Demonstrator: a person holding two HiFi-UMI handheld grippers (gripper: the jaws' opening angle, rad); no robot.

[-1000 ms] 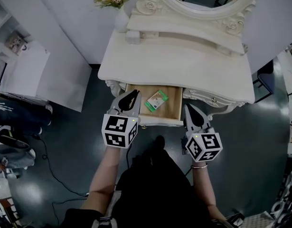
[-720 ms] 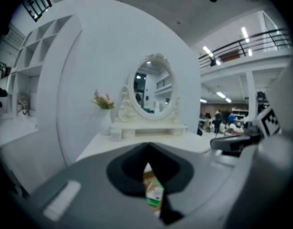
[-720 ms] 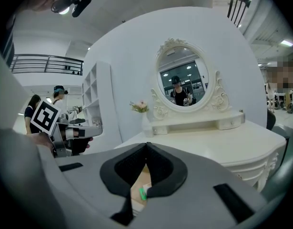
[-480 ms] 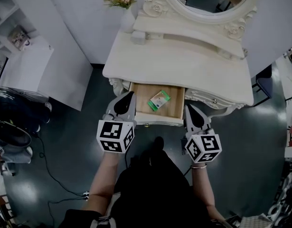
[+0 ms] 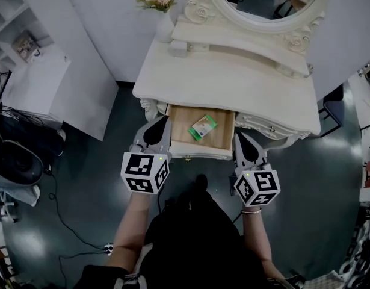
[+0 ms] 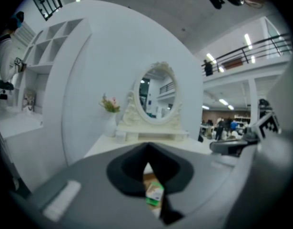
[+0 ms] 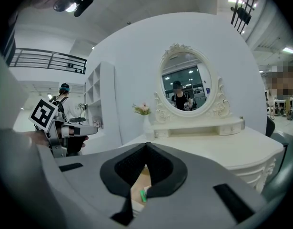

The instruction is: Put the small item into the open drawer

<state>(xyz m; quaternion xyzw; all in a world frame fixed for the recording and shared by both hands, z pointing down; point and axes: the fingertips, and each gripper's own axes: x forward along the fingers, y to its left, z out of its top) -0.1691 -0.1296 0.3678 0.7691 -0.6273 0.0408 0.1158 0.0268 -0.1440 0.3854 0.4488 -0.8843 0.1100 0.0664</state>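
over the last second we saw the left hand-held gripper (image 5: 160, 124) close its jaws on nothing and draw back a little from the pale wooden open drawer (image 5: 200, 154). it now sits clenched and empty just left of the drawer front. the right hand-held gripper (image 5: 240, 138) is clenched and empty too, just right of it. the small flat green-and-white packet (image 5: 203, 127) lies free near the middle of the drawer floor, skewed, below the edge of the cream dressing bench (image 5: 233, 83). we judge the placing done. the packet looks thin, light and card-like.
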